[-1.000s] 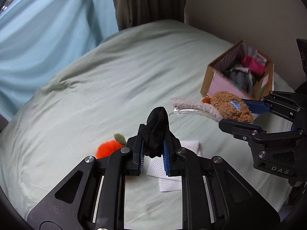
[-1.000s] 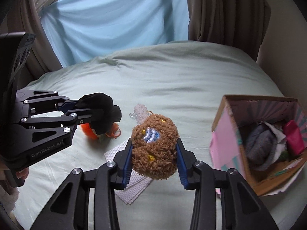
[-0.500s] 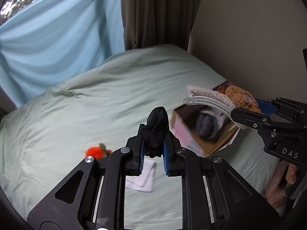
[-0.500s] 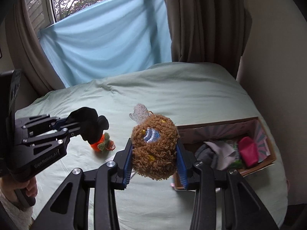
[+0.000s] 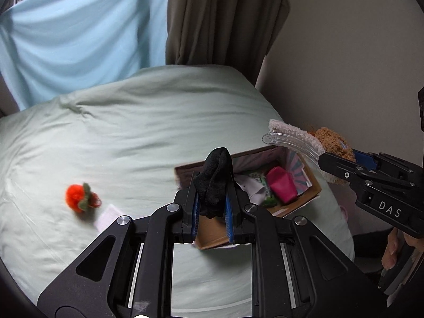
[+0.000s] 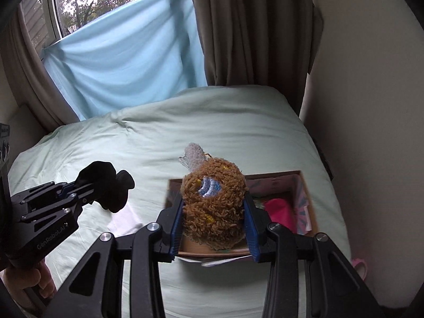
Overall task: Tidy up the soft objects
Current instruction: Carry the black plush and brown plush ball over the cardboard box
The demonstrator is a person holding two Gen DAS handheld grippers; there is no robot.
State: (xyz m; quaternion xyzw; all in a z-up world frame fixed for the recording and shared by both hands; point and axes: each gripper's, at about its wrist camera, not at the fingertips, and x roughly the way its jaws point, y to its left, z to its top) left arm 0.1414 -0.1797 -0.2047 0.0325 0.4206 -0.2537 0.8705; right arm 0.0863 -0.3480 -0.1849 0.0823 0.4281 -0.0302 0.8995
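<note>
My left gripper [image 5: 212, 209] is shut on a black sock [image 5: 215, 179] and holds it above the near left edge of an open cardboard box [image 5: 312, 182]. My right gripper [image 6: 213, 220] is shut on a brown fuzzy plush headband [image 6: 212, 206] with a clear band and white fluffy tip [image 5: 288, 139], held over the box [image 6: 303, 185]. The box holds a pink item [image 5: 281, 184] and pale cloths. The left gripper with the sock [image 6: 106, 185] also shows at left in the right wrist view.
The box sits on a pale green bed [image 5: 132, 122] near its right edge by the wall. An orange fuzzy toy [image 5: 78, 197] and a white cloth [image 5: 108, 216] lie on the bed left of the box. Curtains hang behind.
Both grippers have risen and swung right with their loads, from above the white cloth and orange toy to above the box. Both stay shut on their objects.
</note>
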